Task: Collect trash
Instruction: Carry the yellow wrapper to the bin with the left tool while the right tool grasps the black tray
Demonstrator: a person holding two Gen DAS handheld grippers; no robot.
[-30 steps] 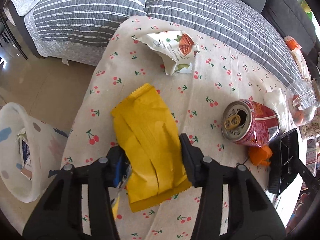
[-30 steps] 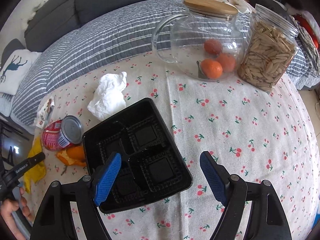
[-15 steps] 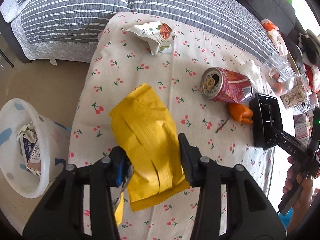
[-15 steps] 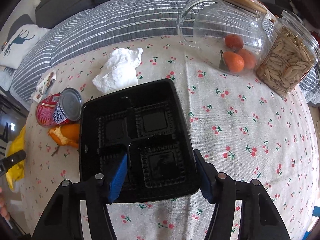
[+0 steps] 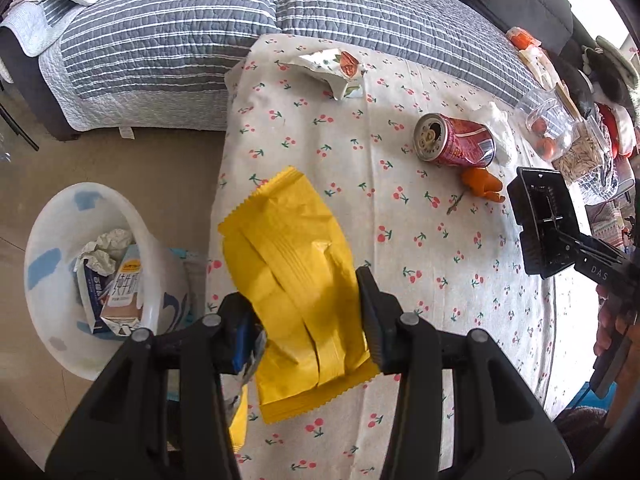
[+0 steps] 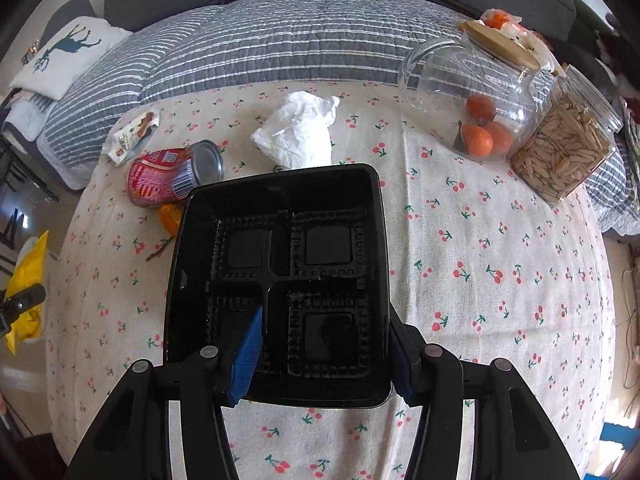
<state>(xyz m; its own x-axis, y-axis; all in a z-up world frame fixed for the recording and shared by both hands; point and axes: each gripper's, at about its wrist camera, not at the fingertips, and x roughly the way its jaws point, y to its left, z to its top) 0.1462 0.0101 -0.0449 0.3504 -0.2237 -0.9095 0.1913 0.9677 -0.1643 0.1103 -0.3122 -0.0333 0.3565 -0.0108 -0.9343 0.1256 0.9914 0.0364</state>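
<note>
Yellow wrapper (image 5: 296,280) clamped in left gripper (image 5: 308,328) above table edge, white bin (image 5: 92,280) now nearer below-left, black tray (image 6: 280,280) pinched by right gripper (image 6: 324,356), lifted since earlier, red can (image 6: 172,178), crumpled tissue (image 6: 298,130) beyond.

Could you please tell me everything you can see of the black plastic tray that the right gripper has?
The black tray is a glossy, thin moulded plastic food tray, rectangular with rounded corners and a raised rim. Ridged dividers split it into four compartments, all empty. The right gripper is clamped across its near end: one blue-padded finger sits inside a near compartment, the other against the outer wall. In the left wrist view the tray looks lifted and tilted above the cherry-print tablecloth.
</note>
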